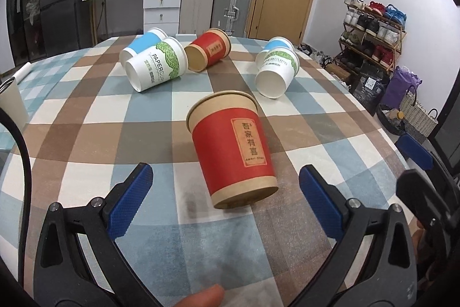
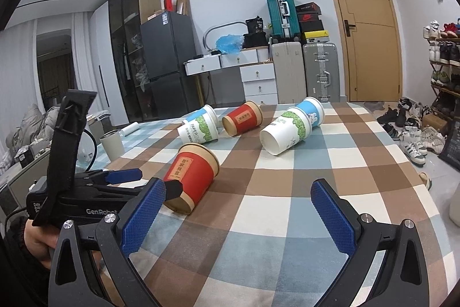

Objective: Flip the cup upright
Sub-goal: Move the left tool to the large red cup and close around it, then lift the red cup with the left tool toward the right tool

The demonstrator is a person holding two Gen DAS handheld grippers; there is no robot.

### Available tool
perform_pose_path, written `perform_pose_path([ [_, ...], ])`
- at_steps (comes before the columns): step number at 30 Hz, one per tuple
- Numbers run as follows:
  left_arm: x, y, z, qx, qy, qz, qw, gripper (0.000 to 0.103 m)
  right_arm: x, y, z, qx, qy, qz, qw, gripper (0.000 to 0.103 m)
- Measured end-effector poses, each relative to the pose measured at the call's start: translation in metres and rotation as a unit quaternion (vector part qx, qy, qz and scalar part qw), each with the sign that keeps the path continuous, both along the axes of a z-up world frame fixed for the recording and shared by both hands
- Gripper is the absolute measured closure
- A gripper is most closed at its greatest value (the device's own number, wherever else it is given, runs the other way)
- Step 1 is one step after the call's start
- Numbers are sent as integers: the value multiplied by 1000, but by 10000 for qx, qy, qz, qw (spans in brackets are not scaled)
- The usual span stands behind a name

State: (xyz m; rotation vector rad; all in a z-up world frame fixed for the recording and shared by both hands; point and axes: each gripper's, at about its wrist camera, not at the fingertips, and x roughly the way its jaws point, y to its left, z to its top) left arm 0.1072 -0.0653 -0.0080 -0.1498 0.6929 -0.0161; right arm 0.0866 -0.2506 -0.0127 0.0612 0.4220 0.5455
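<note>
Because the red cup [image 1: 234, 147] lies on its side on the checked cloth [image 1: 86, 134], it can roll away if one finger bumps it first. It is made of thin paper, so a hard squeeze could crush it. If it is picked up too near its bottom end, it may tip out and fall over again.

The left tongs [image 1: 225, 187] are wide open and hold nothing. The red cup lies between the two blue fingers [image 1: 130, 200], but does not touch either of them. Its flat bottom points toward the tongs and its open rim points away, toward the other cups. From the right wrist view, the left tongs reach around the bottom end of the cup.

The right tongs [image 2: 240, 217] are wide open too, and hold nothing. They hang over bare cloth, with the red cup off to their left side.

Farther back lie more tipped cups: another red cup [image 1: 207, 50], two green-leaf white cups [image 1: 156, 64], and blue ones behind them.
</note>
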Motion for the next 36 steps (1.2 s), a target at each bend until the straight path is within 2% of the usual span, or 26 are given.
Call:
perform_pose_path([
  [7,16,-7,-7,62,226,38,9997,13,5,-6,-2,119,112,-85,9998,0],
  [10,22,-7,-9,-53,316,-6,9995,24,5,-6,-2,109,111,-72,9999,0],
  [11,22,-7,-9,-60,347,1,9994,31,6,-6,-2,99,111,-67,9999,0],
  [12,23,-7,-10,-81,387,18,9992,45,6,-6,-3,84,103,-68,9999,0],
  [16,22,-3,-10,-275,412,109,9987,47,6,-5,-3,55,80,-52,9999,0],
  [22,10,2,-3,-311,318,176,9989,47,6,-3,-3,57,68,8,10000,0],
  [36,-55,13,25,-220,-133,252,9994,47,-11,8,-3,-50,-108,248,9996,0],
])
